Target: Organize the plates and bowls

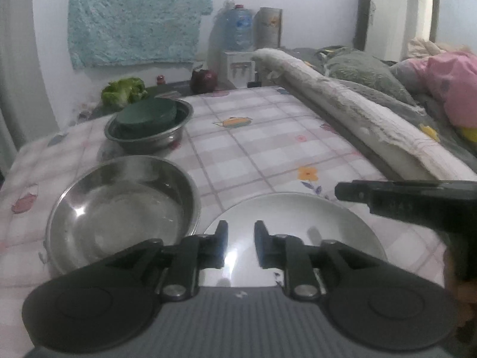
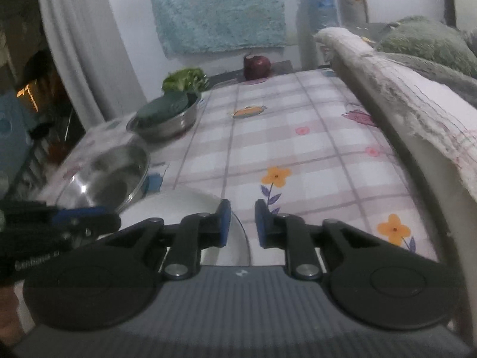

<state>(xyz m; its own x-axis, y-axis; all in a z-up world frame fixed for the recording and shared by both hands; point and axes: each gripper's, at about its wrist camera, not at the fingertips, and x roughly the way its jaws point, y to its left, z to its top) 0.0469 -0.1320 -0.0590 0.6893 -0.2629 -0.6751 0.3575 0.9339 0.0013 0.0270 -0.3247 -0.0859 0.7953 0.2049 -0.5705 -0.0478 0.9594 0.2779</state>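
A white plate (image 1: 298,217) (image 2: 179,208) lies at the near edge of the checked tablecloth. My left gripper (image 1: 241,240) hovers over the plate's near side; a narrow gap between its pads shows only plate surface. My right gripper (image 2: 243,222) is at the plate's right rim with its pads apart over the cloth, pressing on nothing. An empty steel bowl (image 1: 119,208) (image 2: 113,173) sits just left of the plate. Farther back, a second steel bowl (image 1: 167,137) (image 2: 173,126) holds a dark green upturned dish (image 1: 146,113) (image 2: 164,107).
A lettuce (image 1: 123,91) and a dark red round fruit or onion (image 1: 204,79) lie at the table's far end. A rolled cloth ridge (image 1: 342,113) runs along the right side, with bedding beyond. A water bottle (image 1: 237,28) stands at the wall. The table drops off on the left.
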